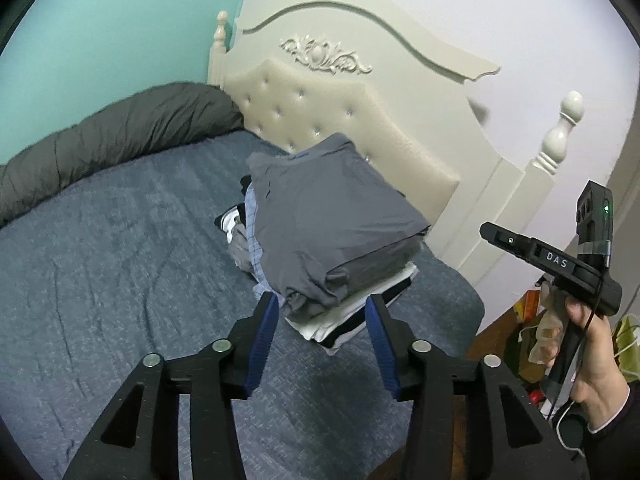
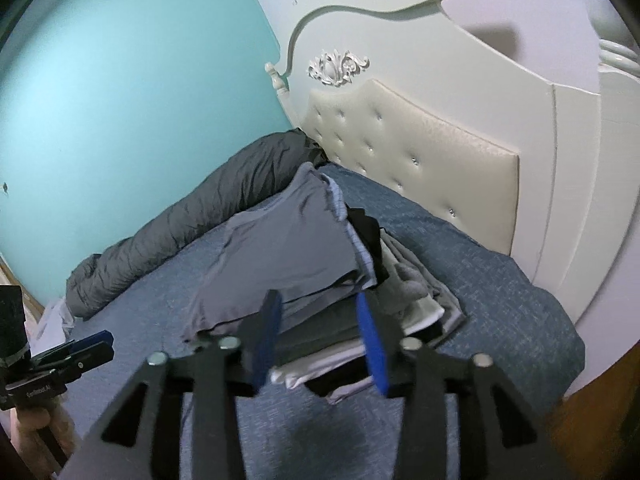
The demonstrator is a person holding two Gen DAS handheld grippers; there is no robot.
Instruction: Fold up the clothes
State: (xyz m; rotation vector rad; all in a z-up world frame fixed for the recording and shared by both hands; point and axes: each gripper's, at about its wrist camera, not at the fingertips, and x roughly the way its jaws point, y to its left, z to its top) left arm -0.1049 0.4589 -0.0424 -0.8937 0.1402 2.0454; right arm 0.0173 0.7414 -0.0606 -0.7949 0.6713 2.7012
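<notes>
Your bed (image 1: 100,248), spread with a blue cover, meets a cream tufted headboard (image 1: 360,92) and a teal wall. Beside the headboard sits the stack of folded clothes (image 1: 336,220), grey shirt on top. Your left tongs (image 1: 324,312) gape wide, empty, just short of the stack. Only the left view shows your right hand (image 1: 588,348); the right view shows your right tongs (image 2: 320,312) spread, empty, and the grey duvet (image 2: 192,224) along the wall.

stack (image 1: 336,216) lower layers hidden | duvet (image 2: 168,240) end cut off (left edge) | floor clutter (image 1: 532,312) unidentifiable
</notes>
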